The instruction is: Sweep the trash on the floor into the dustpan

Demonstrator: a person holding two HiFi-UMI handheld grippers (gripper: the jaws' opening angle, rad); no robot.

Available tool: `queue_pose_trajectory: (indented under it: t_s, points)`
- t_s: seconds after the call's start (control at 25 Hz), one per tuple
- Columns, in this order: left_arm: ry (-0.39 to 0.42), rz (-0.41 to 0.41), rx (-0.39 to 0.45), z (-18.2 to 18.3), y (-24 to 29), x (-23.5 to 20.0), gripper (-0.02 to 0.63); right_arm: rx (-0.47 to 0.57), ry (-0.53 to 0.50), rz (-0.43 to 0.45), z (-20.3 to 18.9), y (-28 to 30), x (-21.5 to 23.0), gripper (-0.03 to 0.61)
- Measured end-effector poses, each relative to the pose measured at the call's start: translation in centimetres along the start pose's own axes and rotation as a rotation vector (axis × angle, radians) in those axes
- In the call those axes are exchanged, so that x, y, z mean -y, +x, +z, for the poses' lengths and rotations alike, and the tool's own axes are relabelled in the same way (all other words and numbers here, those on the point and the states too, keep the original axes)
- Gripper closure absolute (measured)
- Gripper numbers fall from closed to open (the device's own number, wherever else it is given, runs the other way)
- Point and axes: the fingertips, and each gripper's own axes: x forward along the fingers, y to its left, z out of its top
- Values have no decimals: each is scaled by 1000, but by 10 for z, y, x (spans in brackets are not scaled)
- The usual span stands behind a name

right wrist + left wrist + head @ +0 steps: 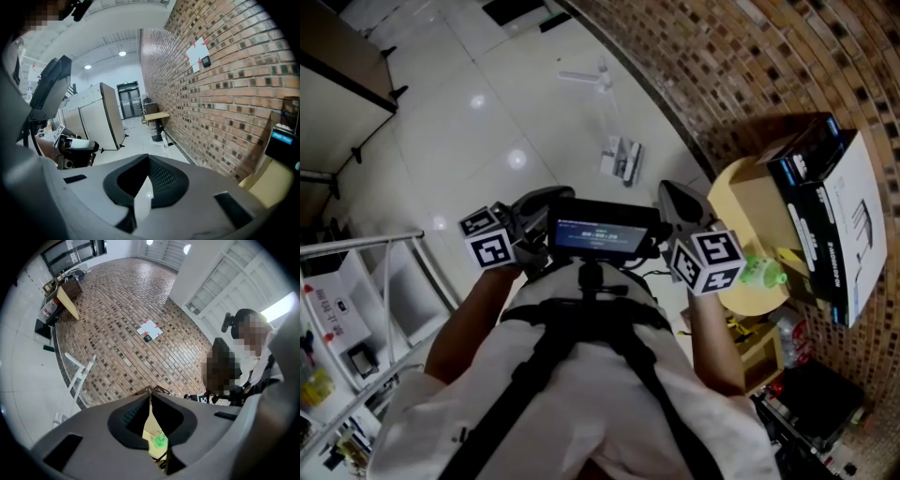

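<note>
The left gripper (150,398) and right gripper (148,161) are held fully closed on nothing. What is taken for the dustpan (622,159) lies at twelve o'clock by the brick wall (750,66); it is best approached first, the jaws opened only near its handle

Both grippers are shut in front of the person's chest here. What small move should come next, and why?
Probably open the right gripper and reach toward the white tools lying by the brick wall. Both it and the left gripper are shut on nothing, so no sweeping can start yet.
</note>
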Motion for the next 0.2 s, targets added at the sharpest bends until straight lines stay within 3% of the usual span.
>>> queue_pose_trajectory:
  t_s: [0.2]
  points:
    - [5, -3, 2, -2, 4, -3, 609, -1, -6, 3, -5, 1, 2, 578]
